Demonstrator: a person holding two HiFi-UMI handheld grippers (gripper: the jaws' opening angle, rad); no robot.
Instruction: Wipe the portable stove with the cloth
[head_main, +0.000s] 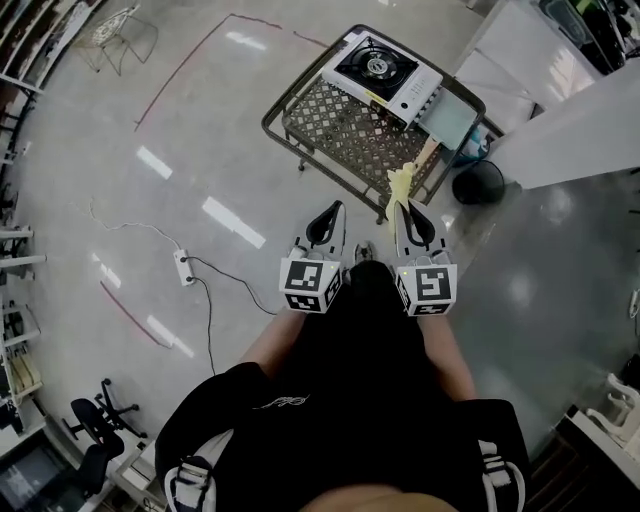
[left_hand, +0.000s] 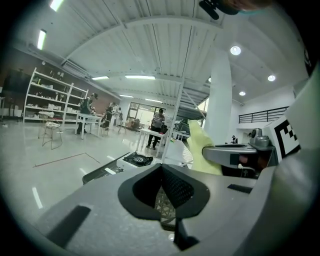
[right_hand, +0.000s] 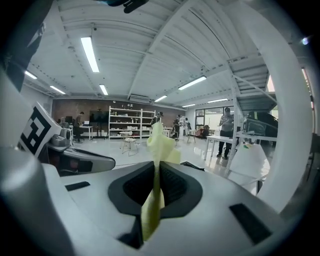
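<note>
The floor (head_main: 200, 120) is smooth and glossy, mirroring the ceiling lamps (right_hand: 90, 54). The tabletop (head_main: 338, 125) is an open lattice of dark metal. The portable stove (head_main: 380, 72) has a smooth white body, metal by its look, and a black top. The cloth (head_main: 401, 184) is pale yellow, soft, matt. The right tongs (right_hand: 156, 174) and left tongs (left_hand: 162, 187) are matt pale plastic with black ribbed pads (right_hand: 176, 184)

Nothing readable on my feed, tbh. The left marker cube (head_main: 310, 285) and right marker cube (head_main: 428, 288) only carry black-and-white square patterns, no letters or digits. The small white mark (head_main: 285, 402) on the black shirt (head_main: 340, 400) is too tiny to read.
</note>
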